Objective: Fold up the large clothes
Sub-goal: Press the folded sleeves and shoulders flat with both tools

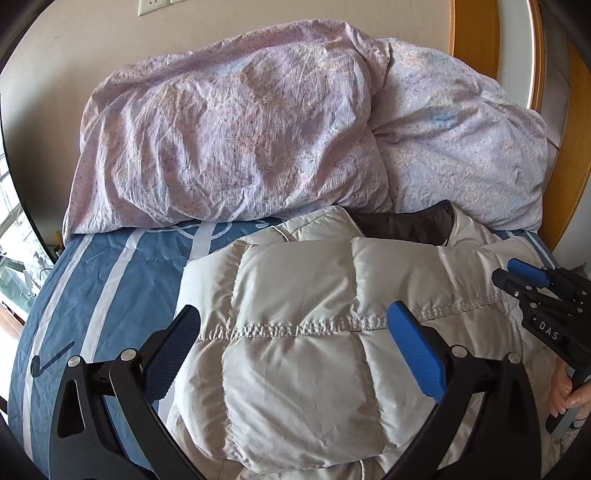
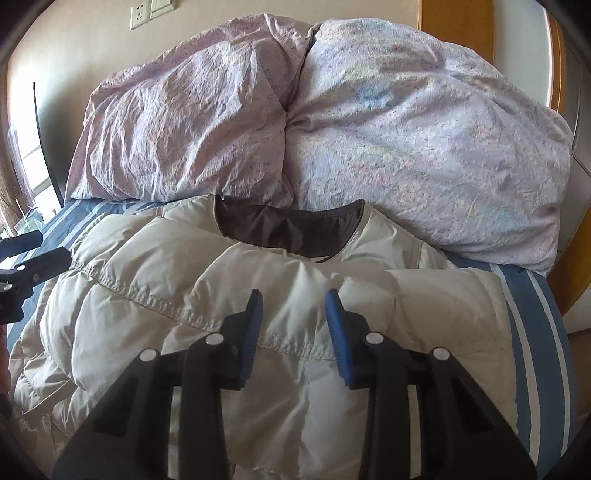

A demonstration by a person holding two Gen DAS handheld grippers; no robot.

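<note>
A cream quilted down jacket lies bunched on the bed, its dark brown collar lining turned toward the pile of bedding. My left gripper hovers over the jacket's left part with its jaws wide apart and nothing between the pads. My right gripper hangs over the jacket's middle, jaws partly apart and no cloth pinched. Each gripper shows in the other's view: the right gripper at the right edge with a person's hand on it, the left gripper at the left edge.
A crumpled lilac duvet is heaped behind the jacket against the wall. The blue sheet with white stripes covers the bed. A wooden headboard stands at the right, a wall socket above, a window at the left.
</note>
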